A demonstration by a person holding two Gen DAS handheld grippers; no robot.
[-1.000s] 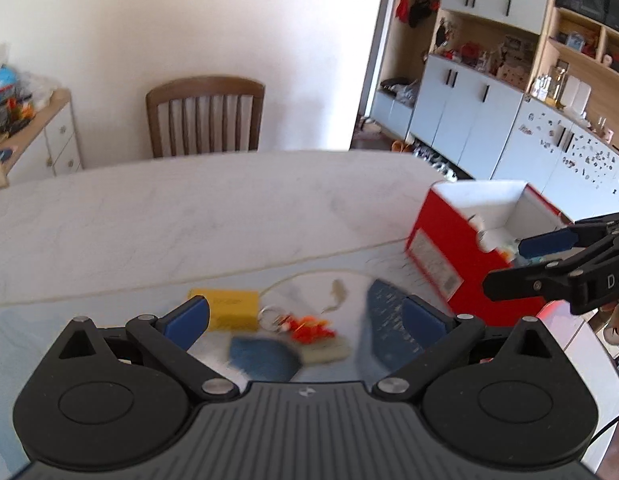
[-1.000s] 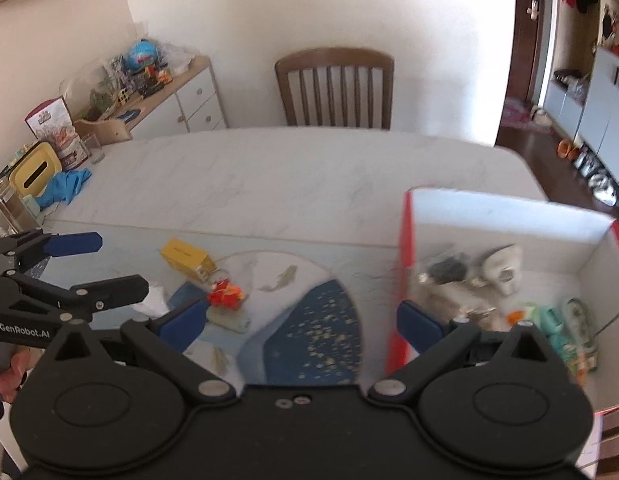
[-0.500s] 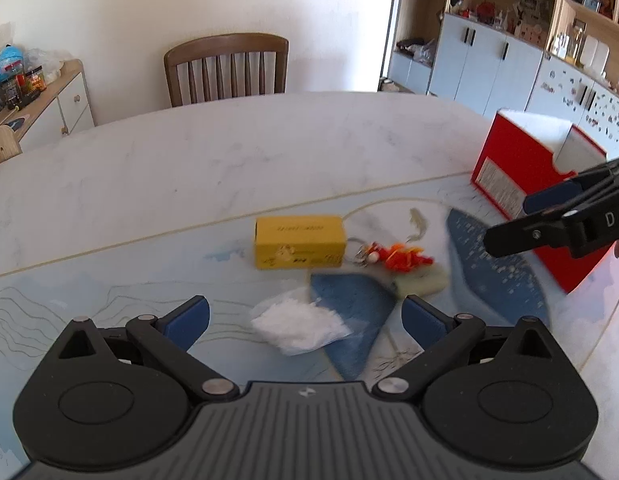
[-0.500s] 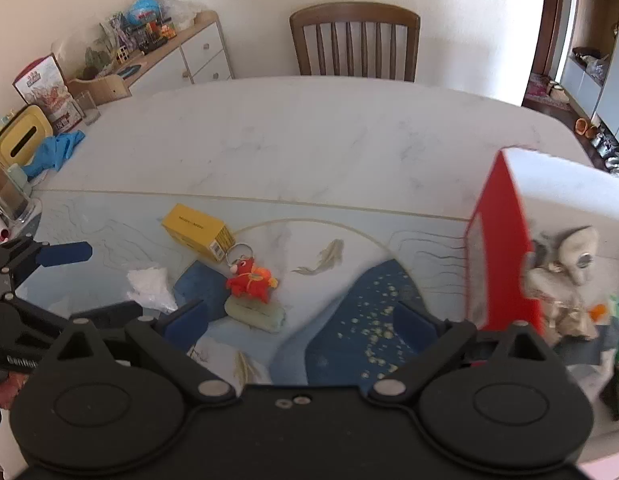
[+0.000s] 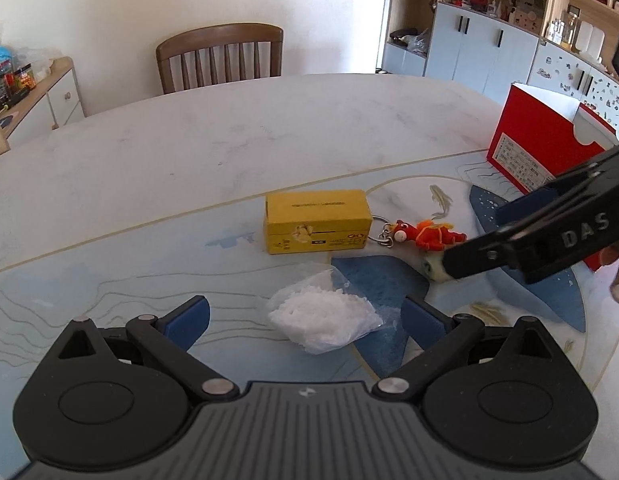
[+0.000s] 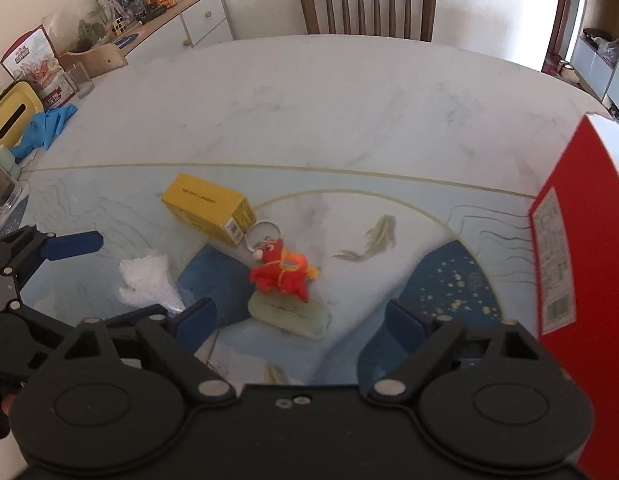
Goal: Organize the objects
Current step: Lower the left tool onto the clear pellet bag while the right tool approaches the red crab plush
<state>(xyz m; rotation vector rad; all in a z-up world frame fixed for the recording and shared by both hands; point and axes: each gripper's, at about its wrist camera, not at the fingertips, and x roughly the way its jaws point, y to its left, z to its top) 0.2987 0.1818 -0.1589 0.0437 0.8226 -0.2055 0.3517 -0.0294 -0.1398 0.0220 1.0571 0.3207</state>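
While both hand-held grippers hang over the painted blue-and-white tabletop (image 5: 109, 264), the small yellow cardboard box (image 5: 315, 222) lies on its side near the middle and serves as a good marker. Just right of that box lies a red-orange plush horse keychain (image 5: 429, 233), its metal ring almost touching the box end. The horse rests partly on a pale green oblong soap-like bar (image 6: 289, 314). In front of the yellow box, nearer the person, sits a clear plastic bag of white flakes (image 5: 323, 316).

The left gripper (image 5: 305, 320) is spread wide, its blue pads either side of the bag and not pressing it. The right gripper (image 6: 299, 324) stands wide with its jaws closing, the green bar and the horse lying between the pads untouched. Well to the right of the yellow box stands a red cardboard box with a white inside (image 5: 541, 144), open at the top.
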